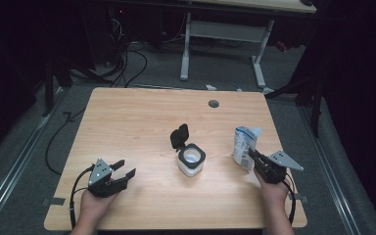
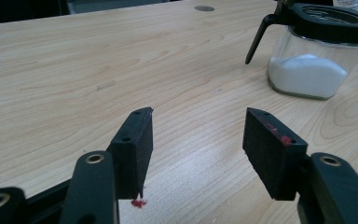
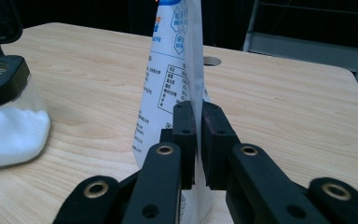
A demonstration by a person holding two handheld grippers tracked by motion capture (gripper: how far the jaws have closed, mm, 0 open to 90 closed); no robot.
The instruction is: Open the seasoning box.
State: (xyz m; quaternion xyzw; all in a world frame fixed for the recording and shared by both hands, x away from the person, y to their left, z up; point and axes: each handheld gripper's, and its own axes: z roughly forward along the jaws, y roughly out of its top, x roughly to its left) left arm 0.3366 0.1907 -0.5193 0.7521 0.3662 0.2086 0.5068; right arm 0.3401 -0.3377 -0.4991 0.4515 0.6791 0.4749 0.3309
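Right gripper (image 3: pixel 196 140) pinches a white pouch's (image 3: pixel 168 70) edge seam.
Light, floppy pouch; likely firmest along that seam.

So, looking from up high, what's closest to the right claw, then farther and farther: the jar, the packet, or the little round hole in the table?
1. The packet: pinched in the right claw, at the table's right.
2. The jar: at the middle, lid flipped open.
3. The round hole: near the far edge.
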